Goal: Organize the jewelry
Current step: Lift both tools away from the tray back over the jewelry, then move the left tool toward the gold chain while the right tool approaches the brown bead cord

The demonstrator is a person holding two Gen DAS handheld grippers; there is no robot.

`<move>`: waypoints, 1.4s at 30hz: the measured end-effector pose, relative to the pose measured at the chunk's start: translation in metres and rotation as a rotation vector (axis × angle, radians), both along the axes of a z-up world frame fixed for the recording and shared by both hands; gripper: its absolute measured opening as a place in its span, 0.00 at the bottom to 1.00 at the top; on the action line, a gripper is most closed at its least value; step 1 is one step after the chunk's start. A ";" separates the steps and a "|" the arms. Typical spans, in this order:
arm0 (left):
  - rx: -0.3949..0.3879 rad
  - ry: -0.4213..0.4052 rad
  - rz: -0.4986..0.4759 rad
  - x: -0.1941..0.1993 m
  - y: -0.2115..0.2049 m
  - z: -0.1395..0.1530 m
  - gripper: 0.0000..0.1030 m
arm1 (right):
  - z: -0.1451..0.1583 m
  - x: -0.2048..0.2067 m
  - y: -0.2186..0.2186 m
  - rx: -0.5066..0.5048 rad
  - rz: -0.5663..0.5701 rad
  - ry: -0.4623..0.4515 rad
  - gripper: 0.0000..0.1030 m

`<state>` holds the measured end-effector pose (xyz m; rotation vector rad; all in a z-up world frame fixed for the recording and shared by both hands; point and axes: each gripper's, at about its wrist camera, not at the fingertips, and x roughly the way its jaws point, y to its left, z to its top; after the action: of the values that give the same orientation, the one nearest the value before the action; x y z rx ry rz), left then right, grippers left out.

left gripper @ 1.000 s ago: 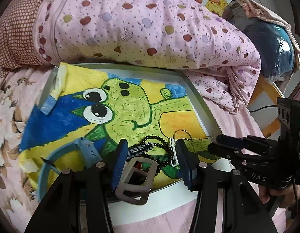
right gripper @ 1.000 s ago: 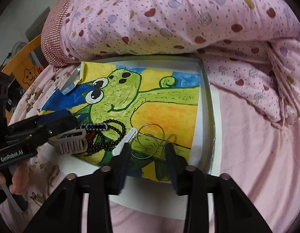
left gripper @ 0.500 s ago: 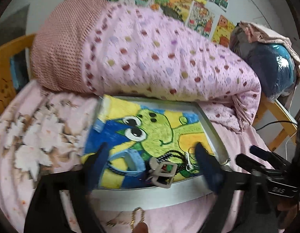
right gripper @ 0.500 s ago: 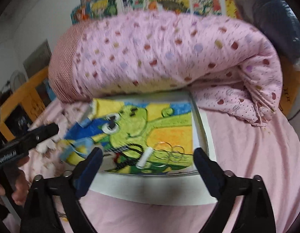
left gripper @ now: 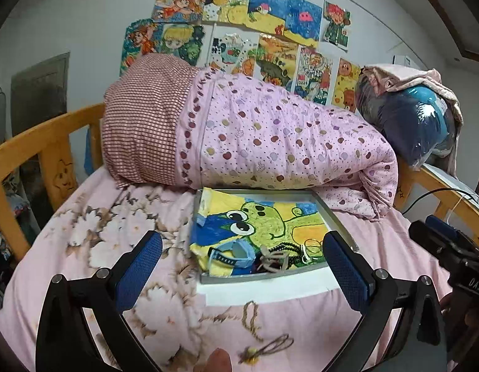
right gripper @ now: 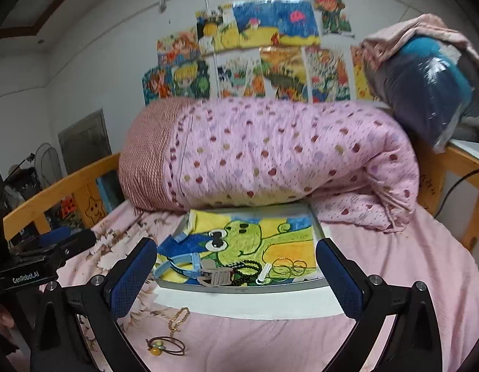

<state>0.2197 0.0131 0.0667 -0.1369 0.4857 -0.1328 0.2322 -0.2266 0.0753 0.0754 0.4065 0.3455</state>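
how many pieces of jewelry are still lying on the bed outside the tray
2: a gold chain just in front of the tray, and a dark cord with a yellow bead nearer the camera. Others may be hidden by the grippers.

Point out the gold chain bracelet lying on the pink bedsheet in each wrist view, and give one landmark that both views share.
Left wrist view: the gold chain bracelet lies bottom centre, on the pink bedsheet just in front of the shallow grey tray.
Right wrist view: the bracelet lies lower left of centre, again just in front of the tray.
Shared landmark: the green frog drawing lining the tray.
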 end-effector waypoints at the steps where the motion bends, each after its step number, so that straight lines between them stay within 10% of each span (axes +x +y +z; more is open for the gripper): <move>1: -0.001 -0.002 0.003 -0.007 0.002 0.000 0.98 | 0.001 -0.007 -0.001 0.006 -0.009 -0.007 1.00; 42: 0.023 0.279 0.089 -0.111 0.036 -0.113 0.98 | -0.113 -0.075 0.023 -0.118 0.010 0.316 1.00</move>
<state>0.1088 0.0487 -0.0467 -0.1553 0.7582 -0.0200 0.1570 -0.2036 -0.0382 0.0118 0.7391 0.3198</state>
